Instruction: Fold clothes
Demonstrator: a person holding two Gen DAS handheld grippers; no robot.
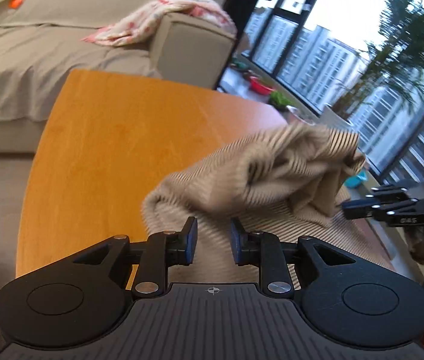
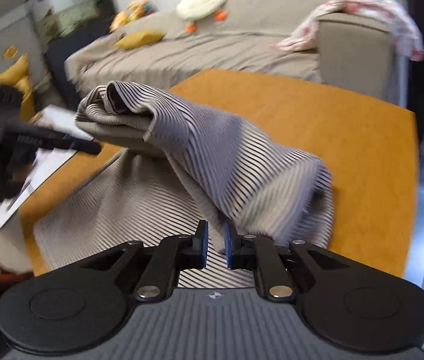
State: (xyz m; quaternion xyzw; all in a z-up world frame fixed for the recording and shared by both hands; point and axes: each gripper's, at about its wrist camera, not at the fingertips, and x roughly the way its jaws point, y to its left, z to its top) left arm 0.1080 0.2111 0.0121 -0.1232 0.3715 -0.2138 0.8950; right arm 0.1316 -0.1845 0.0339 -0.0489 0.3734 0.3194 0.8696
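Clearly, the striped garment (image 2: 212,162) is lying partly on the orange table (image 1: 107,150) and partly hanging in the air, a bunched roll of it raised above the flat part that is spreading over the tabletop.

From the left wrist view, the left gripper (image 1: 213,244) is pointing straight at the near end of that raised fold. Its 2 blue pads are standing apart with cloth showing in the gap, but blur is hiding whether they are touching it, so I cannot tell if it is holding anything. The right gripper (image 1: 359,207) is showing at the far right in the same view, its tips touching or just beside the drooping far end of the bunch.

From the right wrist view, the right gripper (image 2: 214,247) is showing a narrow gap between its pads, with a hanging edge of fabric running down into or just in front of that gap; whether it is pinched I cannot tell. The left gripper (image 2: 89,147) is reaching in from the left toward the rolled end.

So the roll's long axis is running roughly between the 2 grippers, 1 at each end. By my judgement, any coming fold is turning on carrying that lifted span over the flat part beneath it.

A sofa (image 2: 242,48) is sitting beyond the table.
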